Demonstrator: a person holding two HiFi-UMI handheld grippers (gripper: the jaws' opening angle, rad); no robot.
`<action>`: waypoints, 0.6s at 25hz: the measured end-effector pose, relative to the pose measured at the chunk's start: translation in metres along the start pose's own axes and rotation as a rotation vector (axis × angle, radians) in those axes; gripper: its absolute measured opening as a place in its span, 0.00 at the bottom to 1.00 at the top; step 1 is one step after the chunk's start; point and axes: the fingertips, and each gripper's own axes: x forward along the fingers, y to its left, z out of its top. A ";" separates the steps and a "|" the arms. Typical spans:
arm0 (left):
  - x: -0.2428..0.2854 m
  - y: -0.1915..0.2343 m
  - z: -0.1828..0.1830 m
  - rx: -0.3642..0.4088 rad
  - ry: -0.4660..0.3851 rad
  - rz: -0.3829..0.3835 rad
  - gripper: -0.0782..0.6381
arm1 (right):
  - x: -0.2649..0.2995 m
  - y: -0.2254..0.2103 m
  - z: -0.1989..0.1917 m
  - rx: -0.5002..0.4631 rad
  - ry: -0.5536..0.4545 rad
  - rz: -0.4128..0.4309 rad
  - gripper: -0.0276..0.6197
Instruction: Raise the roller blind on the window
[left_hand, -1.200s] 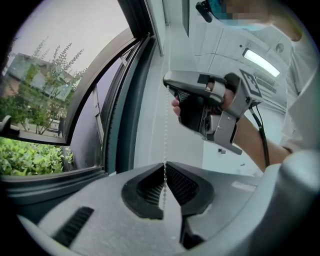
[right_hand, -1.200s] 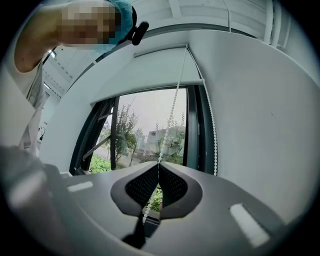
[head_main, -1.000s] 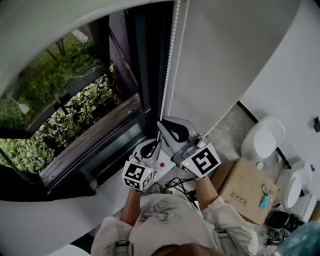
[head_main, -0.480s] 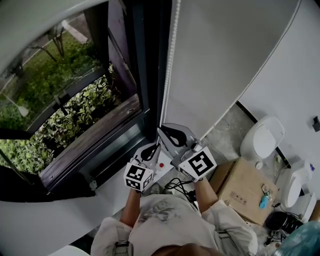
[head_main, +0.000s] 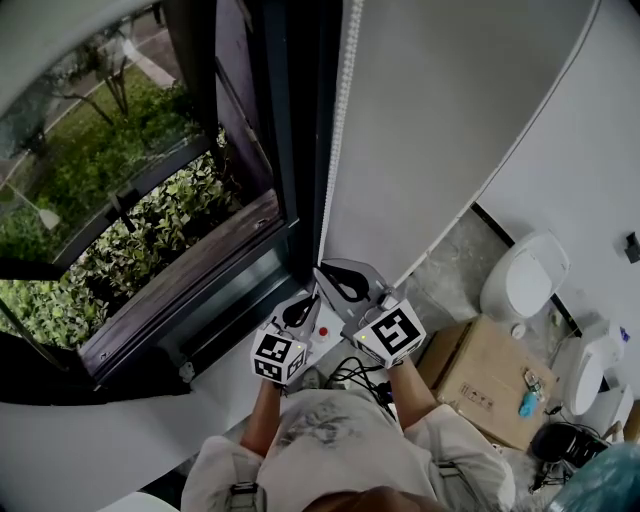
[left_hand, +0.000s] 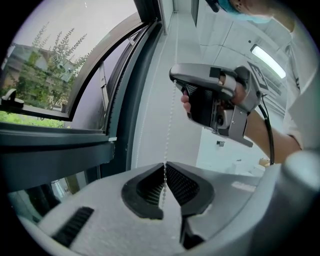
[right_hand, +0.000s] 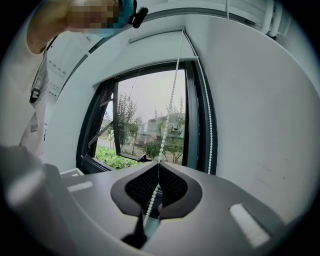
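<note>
Bead chain (right_hand: 170, 106), white and round-beaded, hangs straight beside the dark window frame (head_main: 290, 150). Left gripper (left_hand: 164, 166) and right gripper (right_hand: 158, 164) each pinch it between ribbed black pads. Roller blind (right_hand: 155, 35), pale and smooth, sits high above the glass.

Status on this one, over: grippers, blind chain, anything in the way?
Both shut on the bead chain, right gripper above left gripper. The window mostly uncovered. Nothing fouling the chain.
</note>
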 end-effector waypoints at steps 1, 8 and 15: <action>0.000 0.000 -0.004 -0.005 0.006 0.000 0.14 | 0.000 0.001 -0.004 0.003 0.008 0.001 0.06; 0.000 0.001 -0.024 -0.025 0.033 0.002 0.14 | -0.004 0.006 -0.022 0.034 0.041 0.006 0.06; -0.001 -0.006 -0.026 -0.044 0.035 -0.022 0.15 | -0.006 0.006 -0.024 0.034 0.043 0.003 0.06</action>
